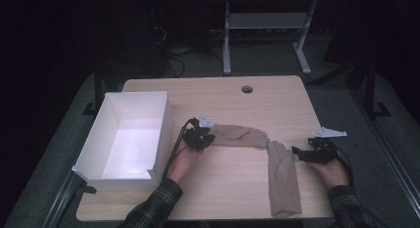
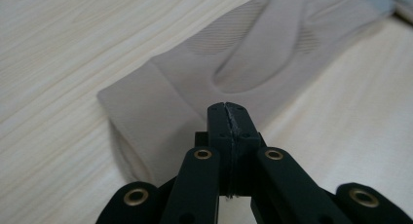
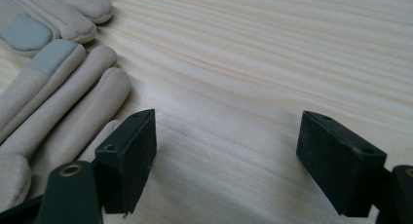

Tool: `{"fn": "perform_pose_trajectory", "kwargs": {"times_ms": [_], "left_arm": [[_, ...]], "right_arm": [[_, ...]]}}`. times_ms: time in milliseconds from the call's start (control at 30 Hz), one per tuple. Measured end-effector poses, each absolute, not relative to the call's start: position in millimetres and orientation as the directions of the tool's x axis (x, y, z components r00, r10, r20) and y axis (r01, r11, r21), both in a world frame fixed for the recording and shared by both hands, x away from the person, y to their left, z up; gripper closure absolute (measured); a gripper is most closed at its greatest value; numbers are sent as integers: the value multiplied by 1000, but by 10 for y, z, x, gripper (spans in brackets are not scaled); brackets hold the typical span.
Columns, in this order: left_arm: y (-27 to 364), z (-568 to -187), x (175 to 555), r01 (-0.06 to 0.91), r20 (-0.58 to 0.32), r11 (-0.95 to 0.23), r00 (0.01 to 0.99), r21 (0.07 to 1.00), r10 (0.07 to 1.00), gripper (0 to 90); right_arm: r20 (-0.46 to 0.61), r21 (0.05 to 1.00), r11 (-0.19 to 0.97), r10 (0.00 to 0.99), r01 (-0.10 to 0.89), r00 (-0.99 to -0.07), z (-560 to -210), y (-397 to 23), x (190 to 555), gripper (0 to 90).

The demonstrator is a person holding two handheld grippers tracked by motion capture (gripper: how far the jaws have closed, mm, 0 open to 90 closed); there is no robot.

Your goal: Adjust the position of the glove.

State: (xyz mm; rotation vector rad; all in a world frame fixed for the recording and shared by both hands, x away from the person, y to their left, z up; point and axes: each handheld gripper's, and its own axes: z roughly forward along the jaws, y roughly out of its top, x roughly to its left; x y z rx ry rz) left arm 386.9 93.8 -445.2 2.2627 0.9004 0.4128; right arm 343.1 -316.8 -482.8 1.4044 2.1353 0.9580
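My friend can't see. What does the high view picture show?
A person at a wooden table holds two grippers beside two beige gloves. The left gripper pinches one glove's cuff; the right gripper is open. A white box sits on the left.

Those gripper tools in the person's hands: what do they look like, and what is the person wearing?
Both the left gripper and the right gripper are matte black, each topped with a grey three-cornered plate and trailing a black cable. Their fingers are flat black blocks on linkage arms joined by brass-coloured rivets. The person wears dark plaid sleeves.
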Motion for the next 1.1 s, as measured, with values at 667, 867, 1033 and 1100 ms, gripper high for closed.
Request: {"fn": "perform_pose_trajectory", "kwargs": {"times_ms": [667, 867, 1033, 1100], "left_arm": [[953, -4562, 3750, 530, 28, -595, 733, 604, 680, 896], [969, -4540, 3566, 514, 35, -631, 759, 581, 650, 895], [1013, -4535, 3403, 520, -13, -631, 778, 576, 628, 895], [1035, -4537, 3336, 518, -36, -630, 788, 578, 615, 895]], "right_arm": [[32, 731, 259, 911, 631, -411, -4827, -3167, 3432, 219], [32, 731, 260, 910, 630, -413, -4828, -3167, 3433, 219], [31, 732, 262, 910, 630, -414, -4828, -3165, 3440, 219], [31, 732, 261, 910, 630, -414, -4828, -3165, 3439, 220]]}}
